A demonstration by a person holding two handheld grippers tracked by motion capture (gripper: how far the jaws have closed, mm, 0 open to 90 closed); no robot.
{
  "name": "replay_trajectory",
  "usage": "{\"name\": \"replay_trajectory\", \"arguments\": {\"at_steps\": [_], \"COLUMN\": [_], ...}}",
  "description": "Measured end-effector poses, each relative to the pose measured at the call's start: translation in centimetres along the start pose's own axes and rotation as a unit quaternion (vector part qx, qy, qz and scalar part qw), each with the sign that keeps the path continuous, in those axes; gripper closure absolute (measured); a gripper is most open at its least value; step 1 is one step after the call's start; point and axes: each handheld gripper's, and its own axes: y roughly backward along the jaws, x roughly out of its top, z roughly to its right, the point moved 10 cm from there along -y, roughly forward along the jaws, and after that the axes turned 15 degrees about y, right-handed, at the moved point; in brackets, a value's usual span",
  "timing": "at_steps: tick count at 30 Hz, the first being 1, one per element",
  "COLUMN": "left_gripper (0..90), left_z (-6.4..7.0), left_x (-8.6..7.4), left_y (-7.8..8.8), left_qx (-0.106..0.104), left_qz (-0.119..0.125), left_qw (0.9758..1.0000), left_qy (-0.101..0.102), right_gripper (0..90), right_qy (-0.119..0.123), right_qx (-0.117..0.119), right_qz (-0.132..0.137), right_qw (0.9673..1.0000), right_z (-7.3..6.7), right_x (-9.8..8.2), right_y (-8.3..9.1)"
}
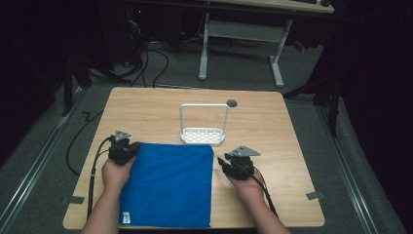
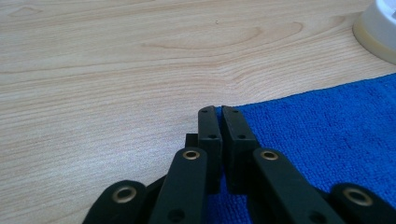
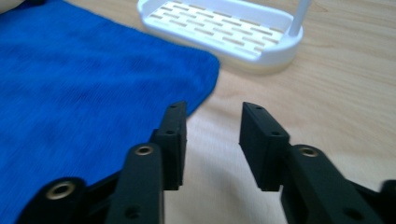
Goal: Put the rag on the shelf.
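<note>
Blue cloth (image 1: 168,185) lies flat on the table (image 1: 272,122), reaching its near edge, left of centre. The left gripper (image 2: 218,112) has its jaws pinched narrow on the cloth's far left corner. The right gripper (image 3: 212,123) stands wide, holding nothing, just beside the cloth's right edge. A white slotted rack (image 1: 202,135) sits touching the cloth's far edge.

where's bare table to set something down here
Bare wood spans the far strip behind the white rack, plus the right side from the rack to the table edge. It is crowded near the middle: the blue cloth touches the rack, with a claw at each far corner.
</note>
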Motion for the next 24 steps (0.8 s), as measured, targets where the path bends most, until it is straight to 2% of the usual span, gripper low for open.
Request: {"name": "replay_trajectory", "arguments": {"at_steps": [5,6,7,11,16,21,22,24], "left_gripper": [87.2,87.2,87.2,87.0,86.9,86.8,86.9,86.9], "left_z": [0.0,0.0,0.1,0.1,0.1,0.1,0.1,0.1], "left_x": [0.0,0.0,0.0,0.0,-0.1,-0.1,-0.1,-0.1], "left_y": [0.2,0.2,0.2,0.2,0.2,0.2,0.2,0.2], "left_qx": [-0.007,-0.007,-0.011,-0.013,-0.013,-0.014,-0.014,-0.014], "left_qz": [0.005,0.005,0.004,0.002,0.001,0.001,0.001,0.0], "left_qw": [1.0,1.0,0.9999,0.9999,0.9999,0.9999,0.9999,0.9999], "left_qy": [0.004,0.004,0.004,0.007,0.003,0.008,0.008,0.006], "right_gripper": [67.7,67.7,71.2,74.9,74.4,69.1,69.0,73.3], "right_qy": [-0.007,-0.007,-0.02,-0.035,-0.035,-0.036,-0.034,-0.011], "right_qx": [-0.014,-0.014,-0.014,-0.012,-0.014,-0.018,-0.019,-0.028], "right_qz": [-0.021,-0.021,-0.023,-0.027,-0.035,-0.04,-0.042,-0.046], "right_qw": [0.9997,0.9997,0.9994,0.999,0.9987,0.9984,0.9984,0.9985], "right_z": [0.6,0.6,0.8,0.8,0.6,0.5,0.4,0.3], "right_x": [1.3,1.3,1.8,2.1,1.8,1.9,1.9,2.0], "right_y": [-3.3,-3.3,-4.5,-5.9,-6.5,-6.6,-6.7,-6.7]}}
